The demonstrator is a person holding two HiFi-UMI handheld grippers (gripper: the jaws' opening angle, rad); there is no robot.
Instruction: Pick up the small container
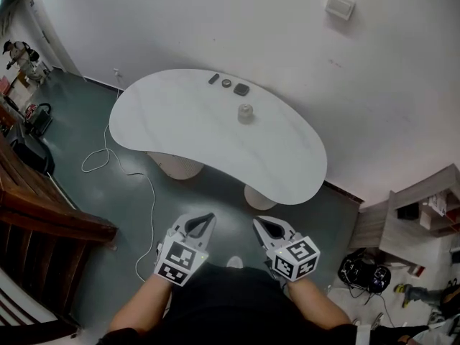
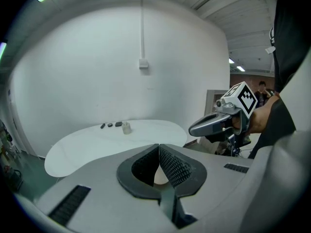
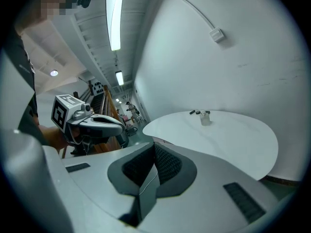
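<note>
Looking down from the head camera, I see a white wall (image 1: 215,20) filling the far side of the room and a dark green floor (image 1: 79,113) below it. A white, kidney-shaped table (image 1: 180,124) stands against that wall on two pale pedestal legs. Dark wooden furniture (image 1: 43,218) runs along the left edge of the scene, though I cannot tell exactly what it is. I hold both claws low and near me, side by side over the floor, short of the table's near edge and well apart from everything on it. The left gripper (image 2: 159,147) has its two ribbed pads pressed together at the tips, with nothing caught between them. The right gripper (image 3: 154,145) is the same, its pads closed against each other and empty. A thin white cable (image 1: 108,157) loops across the floor to the left of the table and trails toward me. The small container (image 1: 246,113), pale and upright, sits on the tabletop toward the far side, a little right of the middle. Just beyond it, near the far edge, three small dark objects (image 1: 226,83) lie in a short row; they are too small for me to identify.
</note>
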